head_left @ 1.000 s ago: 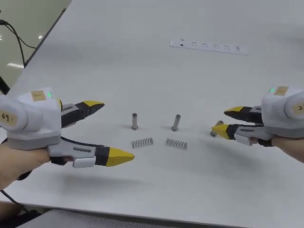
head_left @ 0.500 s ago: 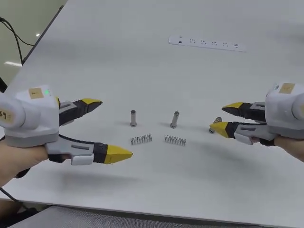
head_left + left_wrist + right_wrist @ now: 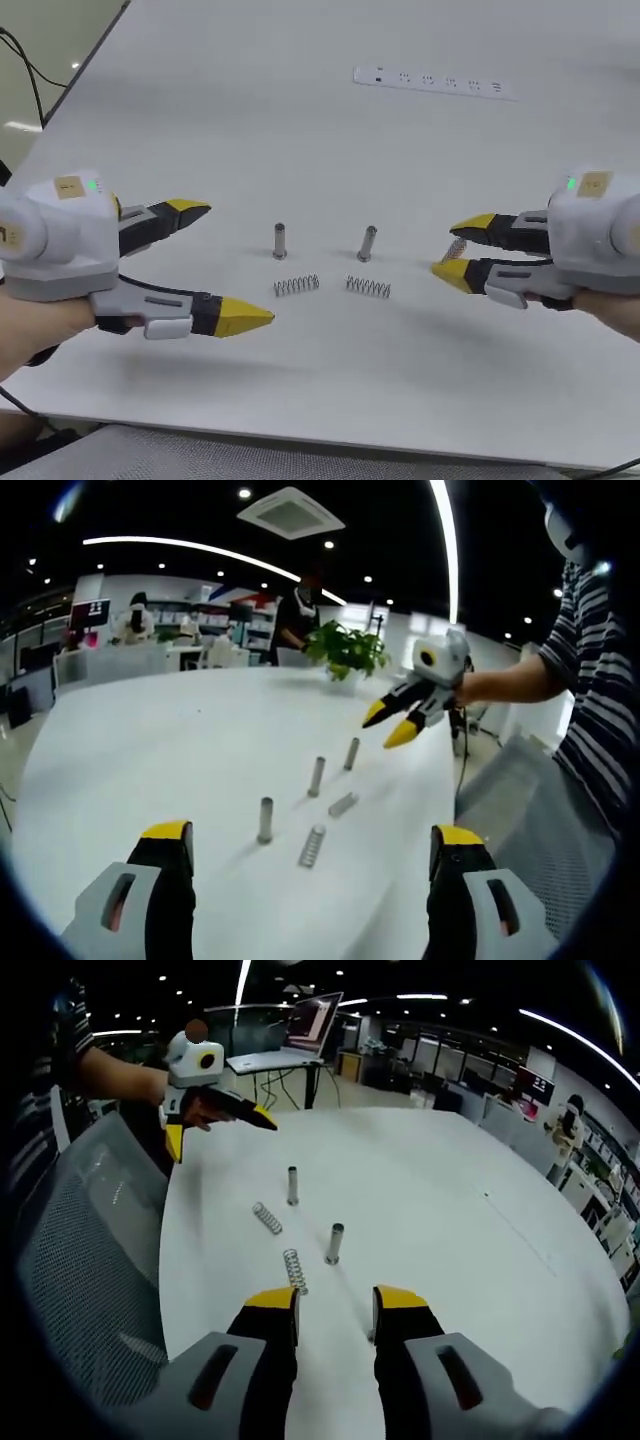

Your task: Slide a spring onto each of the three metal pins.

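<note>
Two metal pins are standing upright on a white workbench, a left pin and a middle pin, with a left spring and a right spring lying flat just in front of them. The left gripper is hovering to their left, its jaws spread wide and empty. The right gripper is hovering opposite, its jaws slightly apart with the third pin between the tips; contact cannot be told.

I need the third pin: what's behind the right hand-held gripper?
Behind the right hand-held gripper, the third pin shows between the jaws; its base is covered by the lower jaw.
</note>
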